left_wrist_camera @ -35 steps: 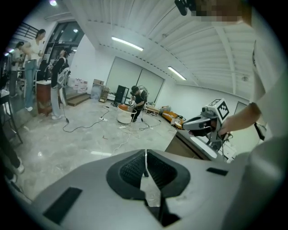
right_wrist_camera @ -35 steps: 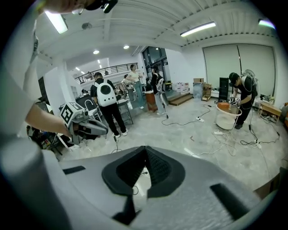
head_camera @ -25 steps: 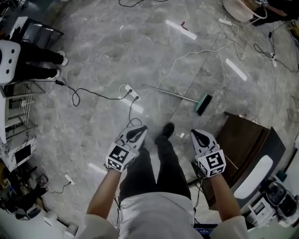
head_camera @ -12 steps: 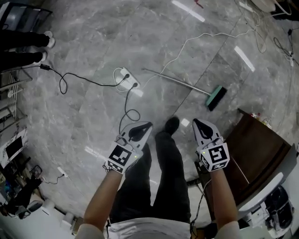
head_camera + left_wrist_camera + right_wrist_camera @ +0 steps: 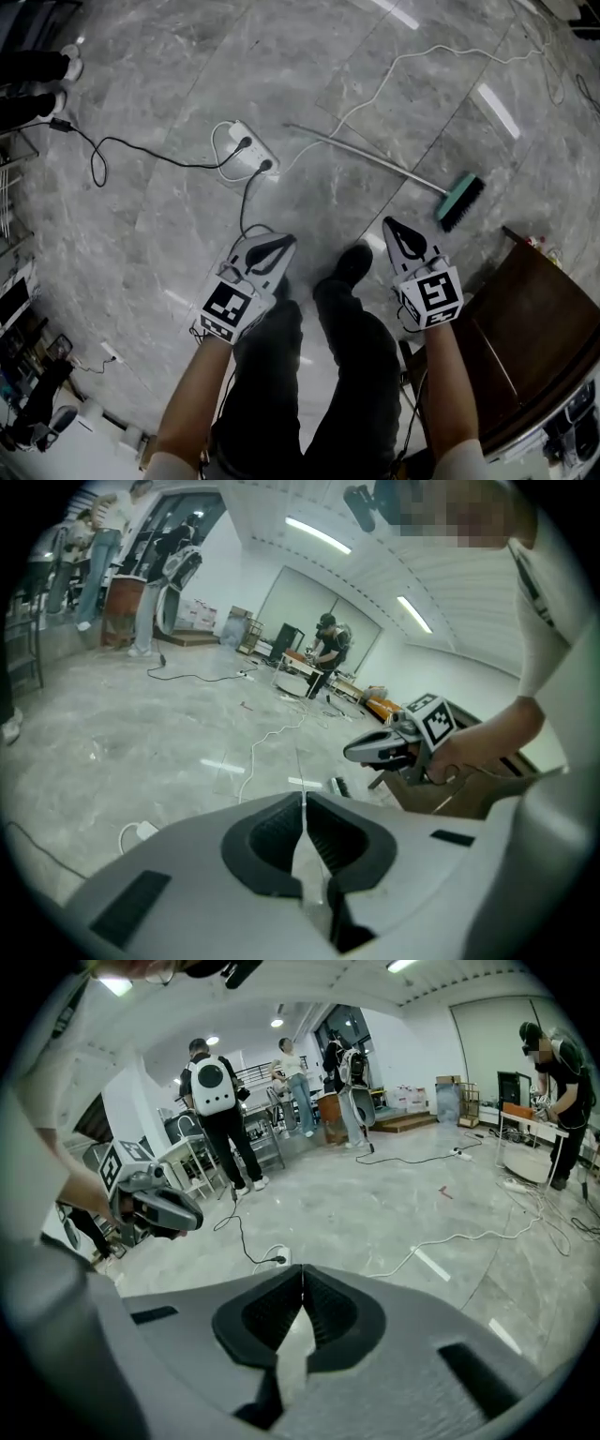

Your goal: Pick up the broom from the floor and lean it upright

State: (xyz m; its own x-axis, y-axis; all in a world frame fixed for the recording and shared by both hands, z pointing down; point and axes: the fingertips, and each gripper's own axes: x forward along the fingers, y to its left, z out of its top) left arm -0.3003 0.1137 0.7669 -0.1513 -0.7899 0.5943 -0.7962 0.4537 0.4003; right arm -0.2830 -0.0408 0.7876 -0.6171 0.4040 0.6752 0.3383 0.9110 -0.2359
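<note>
Moved: both grippers have sunk toward the floor [image 5: 169,84] together, jaws unchanged, and the broom now shows larger and further right in the head view.
Left gripper [image 5: 279,246]: jaws pressed together on nothing. It hangs on the person's side of the power strip [image 5: 246,150], apart from it, pointing forward and down.
Right gripper [image 5: 394,230]: jaws likewise closed and empty. It is right of the power strip and nearer the person, just beside a black shoe [image 5: 354,262].
Broom [image 5: 380,162]: flat on the floor, untouched. The bare end of its handle lies just right of the power strip, and the green brush head [image 5: 461,201] lies well away to the right.
Long axis: runs rightward from the power strip, slanting a little toward the person, so it lies across the way both grippers point.
Nearer hand: the right, by my reading. It is closer to the brush end of the handle, while the left faces the end by the power strip.
White cable [image 5: 403,66]: leaves the power strip and crosses the handle's end. Which lies on top I cannot tell.
Next move: the jaws would have to part before either can close on the handle.
</note>
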